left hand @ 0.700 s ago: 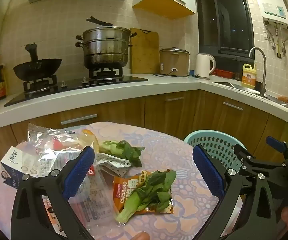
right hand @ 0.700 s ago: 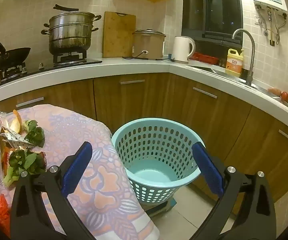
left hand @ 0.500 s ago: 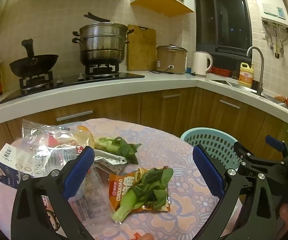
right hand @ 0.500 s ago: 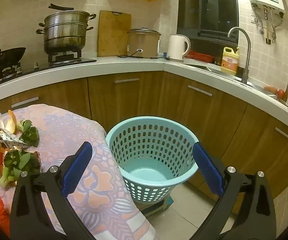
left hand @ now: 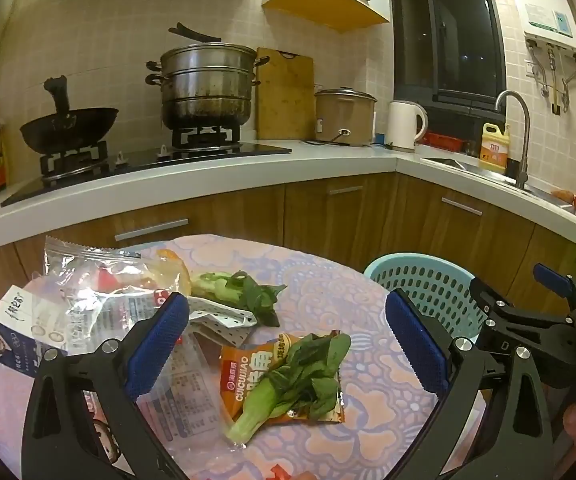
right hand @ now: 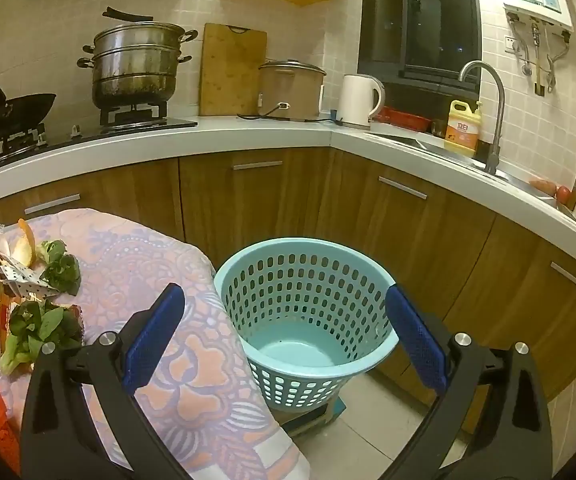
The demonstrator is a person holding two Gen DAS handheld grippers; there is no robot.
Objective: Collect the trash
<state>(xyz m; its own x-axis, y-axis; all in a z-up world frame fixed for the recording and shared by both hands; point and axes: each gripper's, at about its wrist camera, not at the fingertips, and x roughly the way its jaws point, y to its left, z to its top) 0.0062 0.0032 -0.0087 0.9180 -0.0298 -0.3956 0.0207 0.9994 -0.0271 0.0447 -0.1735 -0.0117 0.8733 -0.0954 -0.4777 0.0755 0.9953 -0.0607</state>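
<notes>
since both sets of fingers are wide open and empty, i'd drop the left gripper straight over the bok choy on its orange wrapper, pinch both, then swing to the blue basket beside the surface

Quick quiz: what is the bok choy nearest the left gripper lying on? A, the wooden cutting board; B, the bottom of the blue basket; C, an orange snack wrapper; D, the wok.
C: the bok choy lies across the orange snack wrapper on the table.
</notes>
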